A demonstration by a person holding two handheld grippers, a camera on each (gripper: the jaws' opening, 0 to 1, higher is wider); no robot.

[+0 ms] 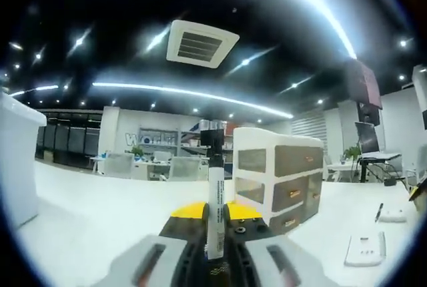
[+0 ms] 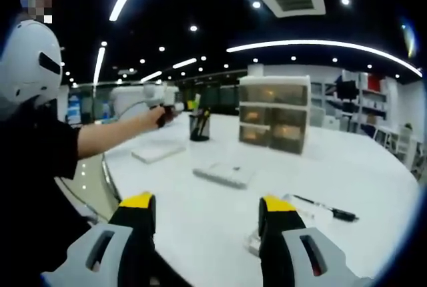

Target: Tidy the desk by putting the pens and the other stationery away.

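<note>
Marker (image 1: pixel 215 197) pinched upright in left claw (image 1: pixel 215 250); right claw (image 2: pixel 203 223) gapes empty; loose grip could drop it short of the pen cup (image 2: pixel 199 127).

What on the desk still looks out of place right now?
One black pen lies loose on the white desk, away from the pen cup. The left gripper is shut on a marker; the right gripper is open. Nothing looks spilled or damaged.

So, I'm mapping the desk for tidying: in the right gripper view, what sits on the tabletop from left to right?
Flat white pad → black pen cup → white case → drawer unit → black pen.
</note>
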